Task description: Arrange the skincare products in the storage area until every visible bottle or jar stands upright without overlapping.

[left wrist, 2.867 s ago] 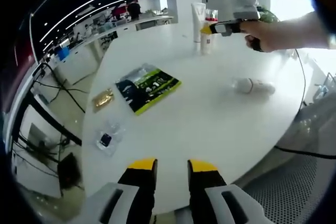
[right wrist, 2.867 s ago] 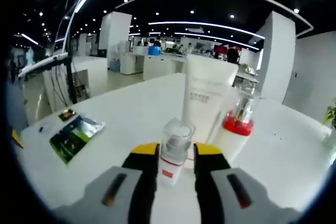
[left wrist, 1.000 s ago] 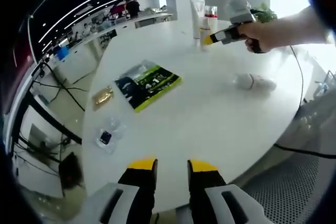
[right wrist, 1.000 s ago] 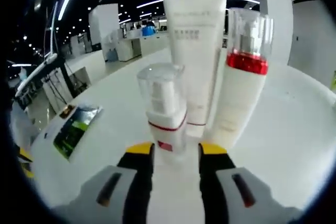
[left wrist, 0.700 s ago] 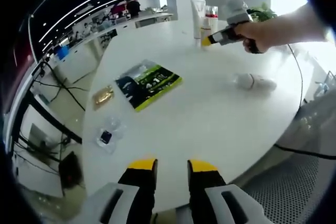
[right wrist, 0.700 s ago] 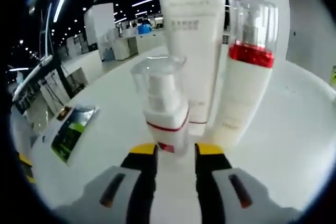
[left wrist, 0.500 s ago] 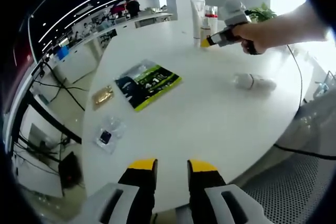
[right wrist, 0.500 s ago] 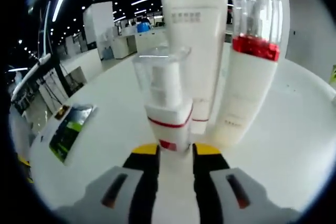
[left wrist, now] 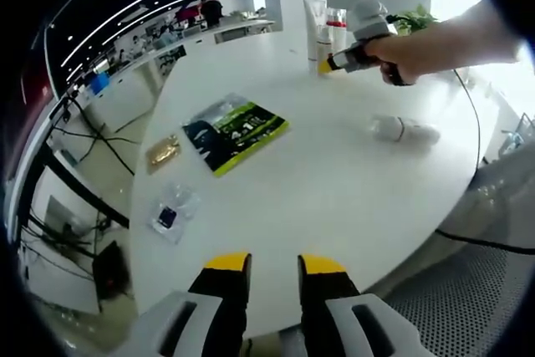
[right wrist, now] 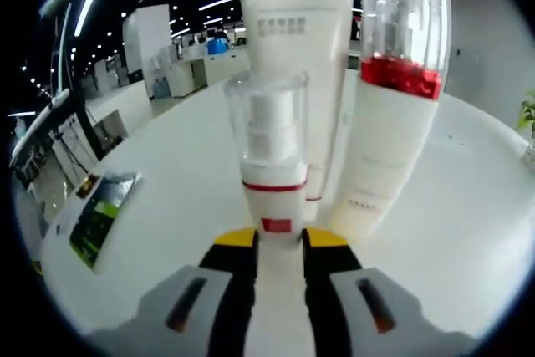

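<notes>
In the right gripper view my right gripper (right wrist: 280,244) is shut on a small white pump bottle (right wrist: 274,181) with a clear cap and a red band. The bottle stands upright on the white table (right wrist: 468,232). Close behind it rise a tall white tube (right wrist: 294,56) and a white bottle with a red collar (right wrist: 393,123), both upright. In the left gripper view, a hand (left wrist: 418,43) holds the right gripper (left wrist: 334,62) at the far side, next to the tube (left wrist: 315,22). A white bottle (left wrist: 405,130) lies on its side at the right. My left gripper (left wrist: 273,265) hangs open over the near edge.
On the round table (left wrist: 334,198) lie a green-and-black packet (left wrist: 236,133), a gold sachet (left wrist: 164,155) and a small clear packet (left wrist: 170,217). The packet (right wrist: 99,219) lies left of the bottles. A cable (left wrist: 468,114) runs off the right edge. Desks and floor lie beyond.
My right gripper carried the small pump bottle closer to the tube and red-collared bottle and brought it from a tilt to upright. The left gripper has stayed still.
</notes>
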{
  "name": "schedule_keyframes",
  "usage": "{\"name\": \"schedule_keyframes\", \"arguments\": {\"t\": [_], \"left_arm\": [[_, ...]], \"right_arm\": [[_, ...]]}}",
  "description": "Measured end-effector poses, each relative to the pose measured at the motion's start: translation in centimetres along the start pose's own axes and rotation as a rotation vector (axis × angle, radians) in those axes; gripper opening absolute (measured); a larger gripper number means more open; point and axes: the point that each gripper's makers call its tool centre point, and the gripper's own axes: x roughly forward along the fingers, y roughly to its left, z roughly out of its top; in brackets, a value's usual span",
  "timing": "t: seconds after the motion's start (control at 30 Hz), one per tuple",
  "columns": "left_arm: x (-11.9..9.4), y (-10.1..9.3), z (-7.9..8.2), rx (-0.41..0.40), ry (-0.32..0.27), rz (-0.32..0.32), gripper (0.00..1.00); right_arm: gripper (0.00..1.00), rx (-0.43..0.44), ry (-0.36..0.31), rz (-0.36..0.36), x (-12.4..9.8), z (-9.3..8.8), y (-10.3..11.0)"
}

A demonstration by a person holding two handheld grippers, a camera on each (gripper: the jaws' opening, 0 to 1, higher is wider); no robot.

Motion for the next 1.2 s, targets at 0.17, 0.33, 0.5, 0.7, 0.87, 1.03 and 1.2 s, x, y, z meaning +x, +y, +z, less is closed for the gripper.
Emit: {"name": "schedule_keyframes", "arguments": {"t": [0.17, 0.33, 0.5, 0.7, 0.87, 1.03, 1.2], "left_arm": [[0.00, 0.02, -0.02, -0.001, 0.001, 0.001, 0.23], [0.00, 0.03, -0.06, -0.002, 0.002, 0.000, 0.23], [0.02, 0.04, -0.10, -0.002, 0.005, 0.001, 0.23], [0.00, 0.02, -0.08, -0.001, 0.003, 0.000, 0.23], [-0.04, -0.04, 0.00, -0.001, -0.002, -0.003, 0.23], [-0.01, -0.13, -0.06, -0.002, 0.003, -0.008, 0.23], [0.05, -0.20, -0.14, 0.002, 0.008, -0.010, 0.23]], "right_arm": [[0.22, 0.013, 0.000, -0.005, 0.29, 0.15, -0.16], [0.23, 0.026, -0.005, -0.007, 0.45, 0.22, -0.15], [0.24, 0.043, 0.003, 0.001, 0.46, 0.06, -0.07], [0.25, 0.043, 0.009, 0.002, 0.18, -0.02, -0.22], [0.25, 0.011, -0.014, 0.001, -0.02, 0.56, -0.28], [0.23, 0.023, -0.024, -0.010, 0.05, 0.89, -0.56], [0.23, 0.020, -0.023, -0.005, 0.19, 0.84, -0.57]]}}
